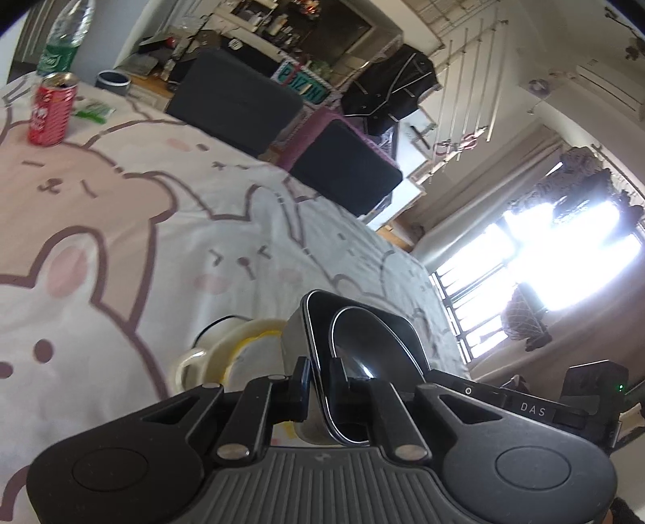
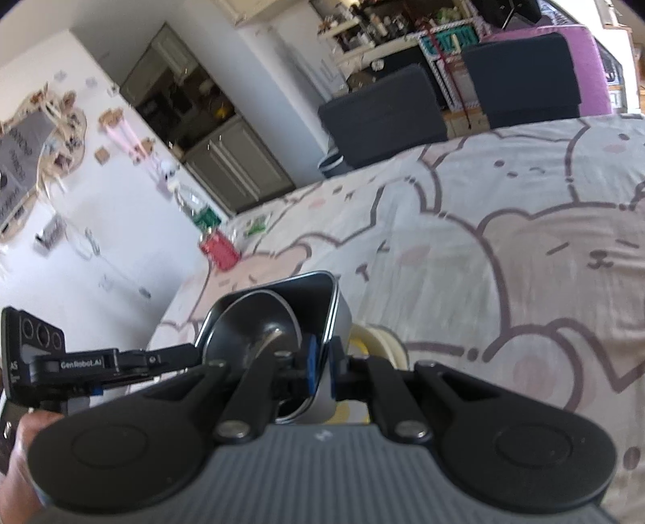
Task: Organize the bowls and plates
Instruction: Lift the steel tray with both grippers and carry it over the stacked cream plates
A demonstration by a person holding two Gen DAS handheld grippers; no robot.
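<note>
A dark square-rimmed metal bowl (image 1: 363, 342) is held above the table by both grippers. My left gripper (image 1: 320, 383) is shut on its near rim. My right gripper (image 2: 320, 364) is shut on the opposite rim of the same bowl (image 2: 278, 318). The left gripper's body (image 2: 80, 364) shows at the left of the right wrist view. Below the bowl a cream and yellow dish (image 1: 242, 346) sits on the table; it also shows in the right wrist view (image 2: 381, 340), mostly hidden.
The table wears a bear-and-rabbit patterned cloth (image 1: 121, 225). A red soda can (image 1: 52, 109) and a clear bottle with a green label (image 1: 64, 36) stand at the far left. Two dark chair backs (image 1: 238, 100) stand past the far edge.
</note>
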